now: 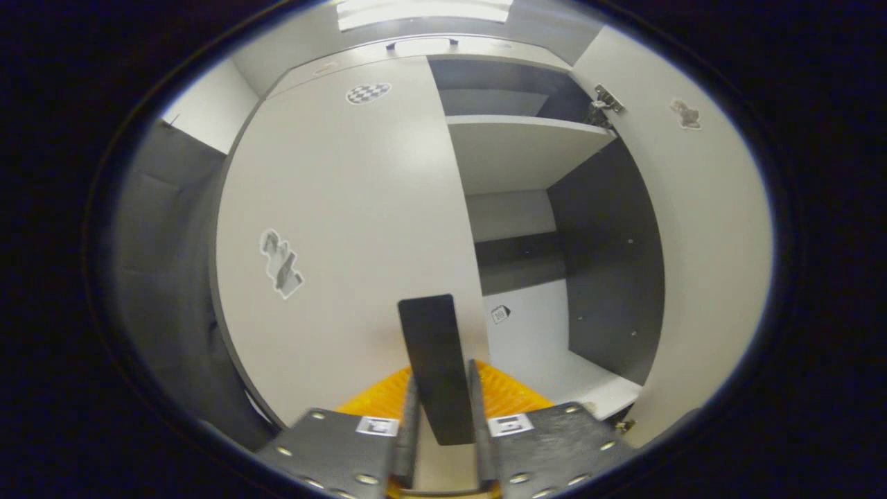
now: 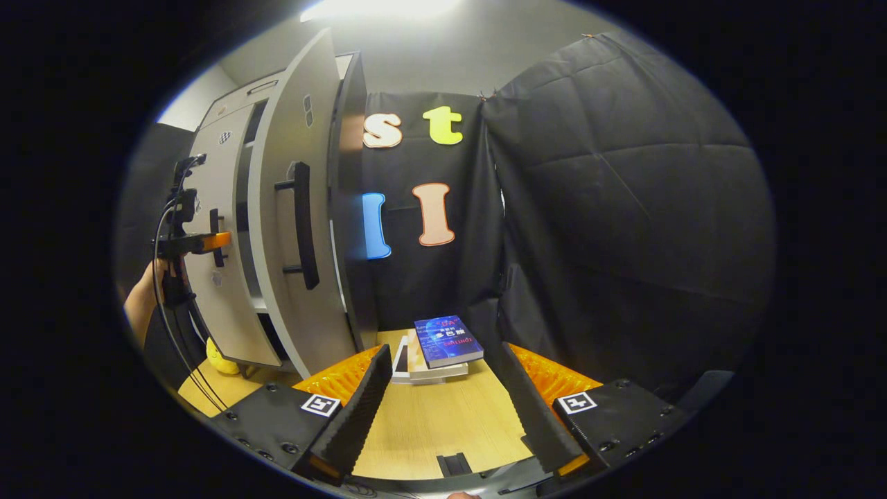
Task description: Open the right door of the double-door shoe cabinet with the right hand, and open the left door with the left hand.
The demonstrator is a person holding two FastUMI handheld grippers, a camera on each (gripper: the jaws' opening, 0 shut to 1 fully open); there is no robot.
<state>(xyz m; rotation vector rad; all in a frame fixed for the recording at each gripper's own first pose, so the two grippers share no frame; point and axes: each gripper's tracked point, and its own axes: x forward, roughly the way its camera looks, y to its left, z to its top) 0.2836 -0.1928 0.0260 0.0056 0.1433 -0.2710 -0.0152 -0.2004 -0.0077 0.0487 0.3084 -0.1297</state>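
I note my left gripper [image 1: 443,416] clamped narrow on the left door's black handle [image 1: 433,367], right gripper [image 2: 443,409] wide and empty; an off-arc pull risks slipping off.

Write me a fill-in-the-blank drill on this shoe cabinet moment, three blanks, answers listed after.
1. The left gripper is shut on the left door's black ____.
2. The right door already stands ____.
3. The right gripper, with its fingers apart, looks toward a stack of ____ on the wooden table.

Missing words: handle; open; books
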